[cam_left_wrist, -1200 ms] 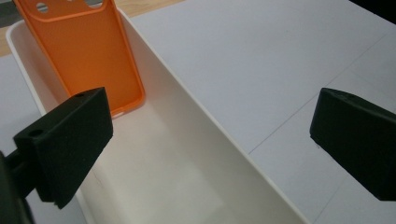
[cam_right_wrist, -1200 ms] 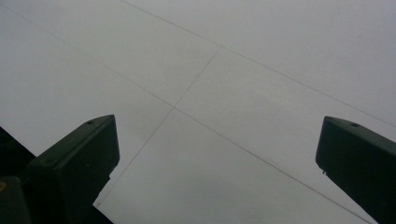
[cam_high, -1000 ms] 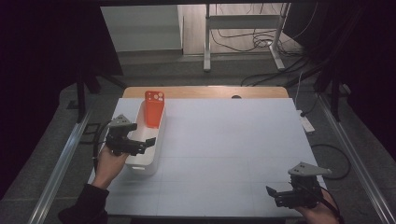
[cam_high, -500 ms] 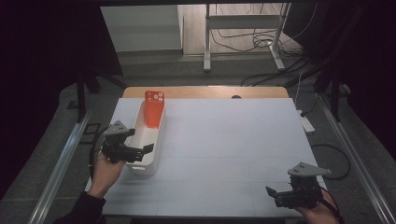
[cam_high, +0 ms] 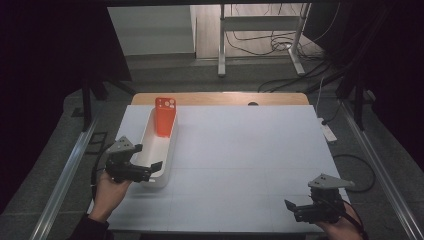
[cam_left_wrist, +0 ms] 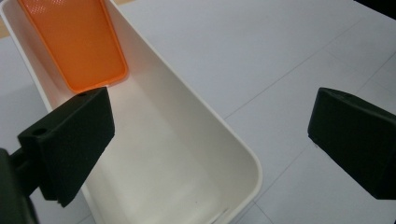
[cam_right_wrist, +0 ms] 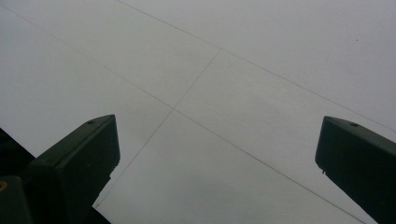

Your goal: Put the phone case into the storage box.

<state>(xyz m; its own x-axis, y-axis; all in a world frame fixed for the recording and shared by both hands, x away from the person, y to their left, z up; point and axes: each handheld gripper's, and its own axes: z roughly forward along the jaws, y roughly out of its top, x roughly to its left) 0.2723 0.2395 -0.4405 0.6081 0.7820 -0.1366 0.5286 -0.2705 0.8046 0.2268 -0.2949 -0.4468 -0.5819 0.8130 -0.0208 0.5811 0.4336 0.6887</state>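
Both grippers are gaping: left gripper point(cam_high: 156, 165) is straddling the white bin's point(cam_left_wrist: 196, 154) near wall, so close squarely there, avoiding the orange phone case point(cam_left_wrist: 77, 42); right gripper point(cam_high: 290, 206) is hovering empty.

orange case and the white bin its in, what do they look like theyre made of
Orange case: likely soft silicone or rubbery plastic, matte, with a fine dotted texture on its inner face and a raised lip around the edge. White bin: looks like moulded hard plastic, smooth with a soft sheen, thin walls and rounded corners. Neither can be confirmed by look alone.
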